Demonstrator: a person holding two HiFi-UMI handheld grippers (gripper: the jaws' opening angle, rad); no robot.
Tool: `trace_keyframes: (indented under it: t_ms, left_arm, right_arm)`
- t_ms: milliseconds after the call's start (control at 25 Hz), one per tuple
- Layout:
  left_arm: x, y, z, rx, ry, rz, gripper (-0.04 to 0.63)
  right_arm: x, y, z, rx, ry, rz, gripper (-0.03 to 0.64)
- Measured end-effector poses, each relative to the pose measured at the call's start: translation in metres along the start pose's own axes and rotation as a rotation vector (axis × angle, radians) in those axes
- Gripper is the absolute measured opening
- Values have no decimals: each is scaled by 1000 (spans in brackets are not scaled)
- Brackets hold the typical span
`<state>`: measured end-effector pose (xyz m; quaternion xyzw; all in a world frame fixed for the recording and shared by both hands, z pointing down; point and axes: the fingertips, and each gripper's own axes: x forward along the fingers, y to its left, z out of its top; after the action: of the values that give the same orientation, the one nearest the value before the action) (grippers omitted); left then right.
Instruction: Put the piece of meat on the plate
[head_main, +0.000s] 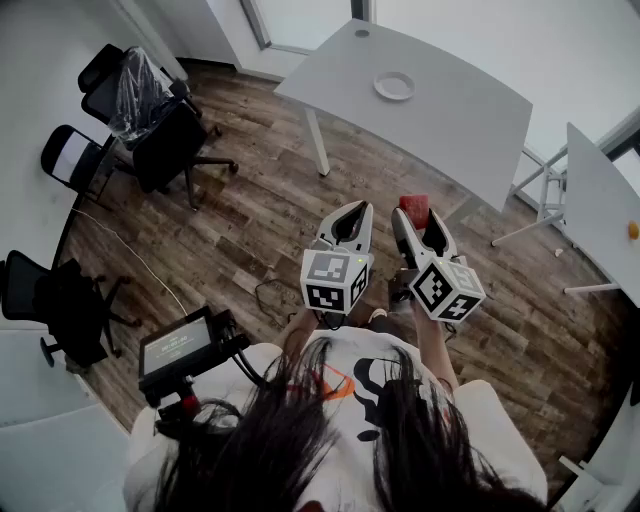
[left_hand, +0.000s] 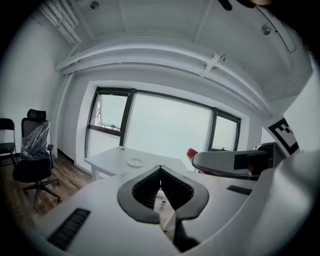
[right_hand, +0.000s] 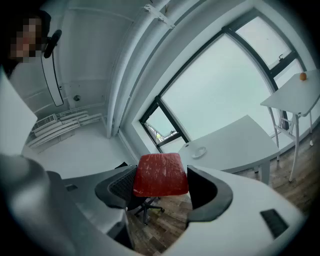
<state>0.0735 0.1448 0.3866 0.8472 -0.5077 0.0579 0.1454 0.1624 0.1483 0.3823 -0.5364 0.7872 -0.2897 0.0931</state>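
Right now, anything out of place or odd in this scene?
Nothing spilled or damaged. The flat red slab of meat is clamped in the right hand-held gripper, well short of the round white plate on the white table. One black office chair is wrapped in clear plastic.

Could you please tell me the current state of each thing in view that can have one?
Right gripper: shut on the piece of meat.
Piece of meat: held in the air, not yet on the plate.
Left gripper: fingers shut, empty.
Plate: empty, on the white table.
Office chair: covered in clear plastic.
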Motion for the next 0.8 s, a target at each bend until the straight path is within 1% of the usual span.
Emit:
trace_keyframes:
  t_ms: [160,360,800]
  left_arm:
    - [0,1,0,-1,7,4,6]
    - [1,3,-1,-3,11,6,6]
    - [1,5,-3,-9,14,-1,6]
  right_arm:
    - [2,3,1,3,2,9,322]
    - [4,2,2,46,-13,27,322]
    - [4,-3,-2,62,-2,12,322]
